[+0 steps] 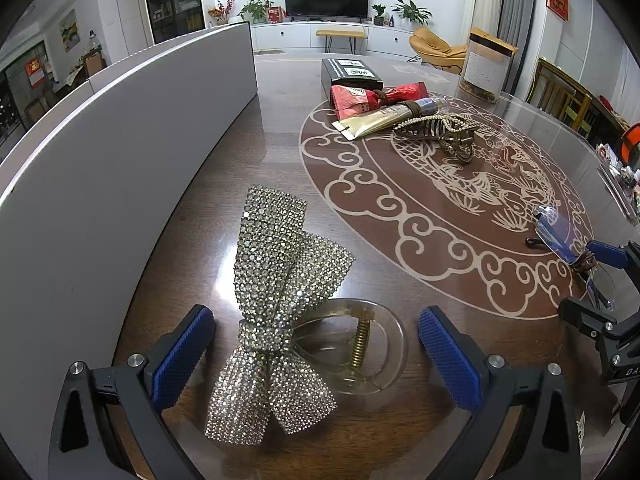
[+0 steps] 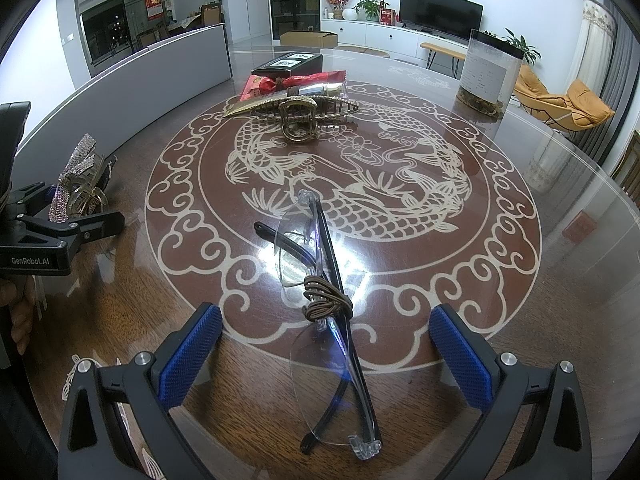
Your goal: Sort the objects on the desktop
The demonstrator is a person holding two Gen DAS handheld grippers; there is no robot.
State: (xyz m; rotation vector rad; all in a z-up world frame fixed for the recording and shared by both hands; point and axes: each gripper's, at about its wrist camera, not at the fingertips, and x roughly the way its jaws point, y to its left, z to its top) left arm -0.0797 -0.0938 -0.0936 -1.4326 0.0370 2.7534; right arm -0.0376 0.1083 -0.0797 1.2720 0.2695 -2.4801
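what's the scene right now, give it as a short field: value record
surface: round glass-topped table with a fish pattern
left gripper: open, fingers either side of the rhinestone bow hair clip, not touching it
right gripper: open, astride the folded glasses
glasses detail: brown hair tie wound around the frame
far pile: gold claw clip, gold tube, red packets, black box
also on table: clear jar, white panel along the left edge
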